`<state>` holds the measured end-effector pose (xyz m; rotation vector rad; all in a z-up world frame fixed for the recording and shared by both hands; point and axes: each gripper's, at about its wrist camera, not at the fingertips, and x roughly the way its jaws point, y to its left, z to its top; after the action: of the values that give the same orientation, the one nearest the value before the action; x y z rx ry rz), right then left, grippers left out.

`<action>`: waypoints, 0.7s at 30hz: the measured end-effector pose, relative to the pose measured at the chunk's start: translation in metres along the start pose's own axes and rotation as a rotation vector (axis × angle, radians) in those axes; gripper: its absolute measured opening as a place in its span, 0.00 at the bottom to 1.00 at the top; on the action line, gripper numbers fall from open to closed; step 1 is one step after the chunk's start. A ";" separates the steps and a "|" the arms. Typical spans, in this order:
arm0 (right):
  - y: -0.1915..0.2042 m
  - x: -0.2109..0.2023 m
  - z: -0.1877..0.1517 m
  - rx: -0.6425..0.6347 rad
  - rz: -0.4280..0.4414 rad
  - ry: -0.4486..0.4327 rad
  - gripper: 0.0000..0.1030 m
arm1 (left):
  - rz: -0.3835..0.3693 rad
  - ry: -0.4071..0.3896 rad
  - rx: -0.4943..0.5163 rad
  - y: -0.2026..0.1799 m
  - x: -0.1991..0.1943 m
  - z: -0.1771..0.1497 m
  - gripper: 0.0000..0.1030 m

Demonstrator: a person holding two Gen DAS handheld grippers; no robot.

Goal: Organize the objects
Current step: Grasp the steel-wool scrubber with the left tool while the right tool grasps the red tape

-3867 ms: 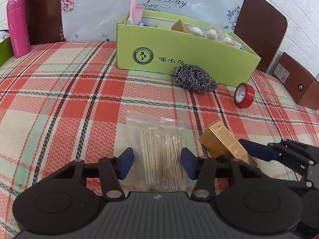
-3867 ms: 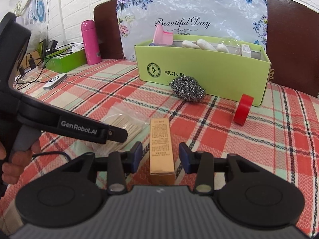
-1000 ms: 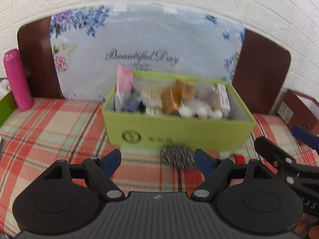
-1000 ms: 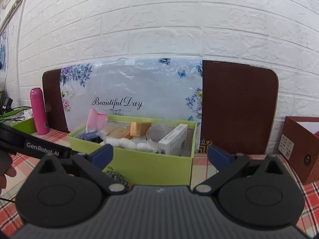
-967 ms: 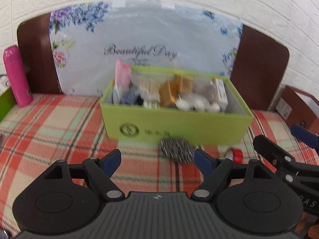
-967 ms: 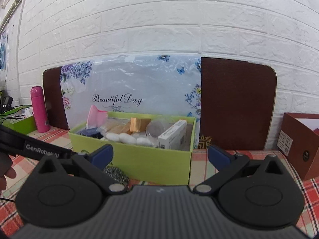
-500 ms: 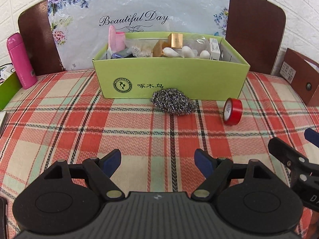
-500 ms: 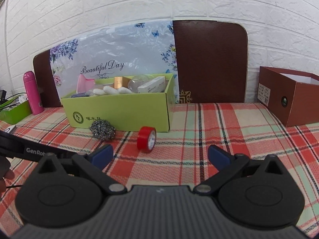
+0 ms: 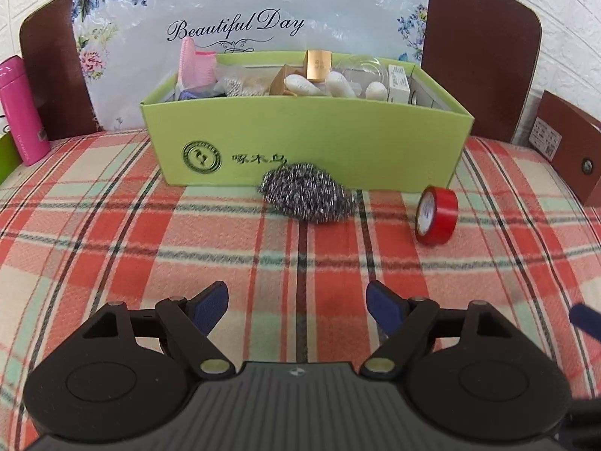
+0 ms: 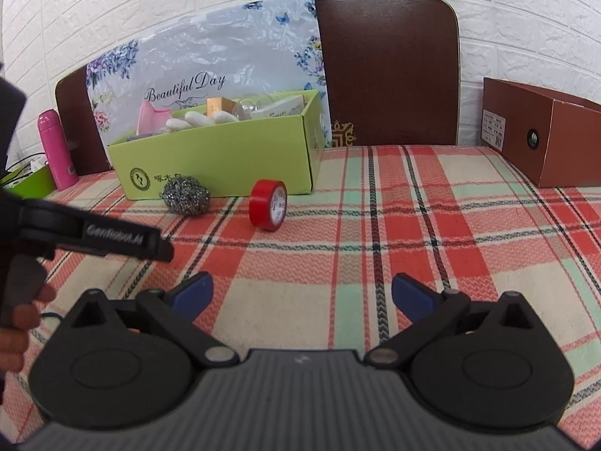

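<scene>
A green box [image 9: 308,139] [image 10: 225,158] stands at the back of the plaid table and holds several small items: a pink piece, a gold carton, white pieces, a white carton. A steel wool scourer [image 9: 306,197] [image 10: 186,197] lies against the box front. A red tape roll [image 9: 435,216] [image 10: 268,205] stands on edge to its right. My left gripper [image 9: 296,306] is open and empty, low over the cloth in front of the scourer. My right gripper [image 10: 302,293] is open and empty, to the right of and nearer than the tape.
A pink bottle [image 9: 20,111] [image 10: 56,150] stands at the far left. A brown carton [image 10: 544,139] [image 9: 563,146] sits at the far right. A brown headboard with a flowered plastic sheet [image 9: 240,11] backs the table. The left gripper's body [image 10: 94,236] shows in the right wrist view.
Both grippers have dropped and drawn back from above the box toward the cloth. The toothpick bag and gold carton that lay on the table earlier are now in the box.
</scene>
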<state>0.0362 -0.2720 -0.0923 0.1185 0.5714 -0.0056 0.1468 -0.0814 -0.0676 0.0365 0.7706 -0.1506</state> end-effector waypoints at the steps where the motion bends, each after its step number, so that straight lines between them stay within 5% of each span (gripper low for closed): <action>1: 0.000 0.000 0.000 0.000 0.000 0.001 1.00 | 0.001 -0.003 -0.005 0.001 0.005 0.005 0.81; 10: 0.003 0.012 0.003 -0.017 0.001 0.008 1.00 | -0.066 -0.032 -0.082 0.013 0.043 0.053 0.79; 12: 0.007 0.018 0.008 -0.028 0.007 0.001 1.00 | -0.125 -0.020 -0.101 0.019 0.048 0.057 0.46; 15: 0.014 0.035 0.019 -0.052 0.023 -0.005 0.99 | -0.185 0.012 -0.114 0.029 0.046 0.053 0.36; 21: 0.027 0.085 0.043 -0.046 0.065 0.033 0.69 | -0.261 0.036 -0.062 0.038 0.014 0.027 0.33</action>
<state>0.1324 -0.2477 -0.0993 0.0926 0.5998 0.0726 0.1808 -0.0477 -0.0588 -0.1208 0.8138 -0.3747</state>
